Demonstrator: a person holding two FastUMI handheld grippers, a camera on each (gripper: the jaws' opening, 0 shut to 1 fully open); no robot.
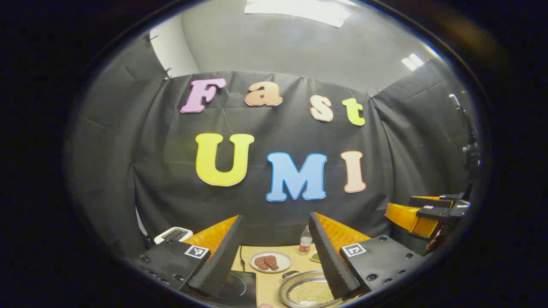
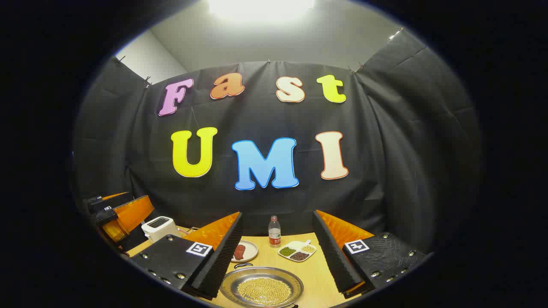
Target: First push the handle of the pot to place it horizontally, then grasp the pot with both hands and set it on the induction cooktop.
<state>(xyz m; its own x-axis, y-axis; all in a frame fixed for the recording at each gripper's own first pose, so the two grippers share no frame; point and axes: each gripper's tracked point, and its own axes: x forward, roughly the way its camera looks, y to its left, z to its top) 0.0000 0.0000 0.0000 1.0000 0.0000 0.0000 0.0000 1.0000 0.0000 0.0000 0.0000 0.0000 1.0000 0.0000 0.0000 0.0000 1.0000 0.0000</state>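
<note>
Ribbed, wedge-shaped fingers of my left gripper fill the bottom of the left gripper view, jaws spread wide, holding nothing, touching nothing. Between them I see the pot: a shallow, round metal pan, shiny rim, a bed of small pale beans inside, low right of centre on the wooden table. Its thin loop handle sits at the rim's upper left. A flat black induction cooktop lies just left of it. Behind, a round plate with two reddish-brown pieces, and a small clear bottle.

Right gripper view: my right gripper also wide open, empty, above the pot, bottom centre. A divided dish of beans at centre right, a white toaster at lower left.
</note>
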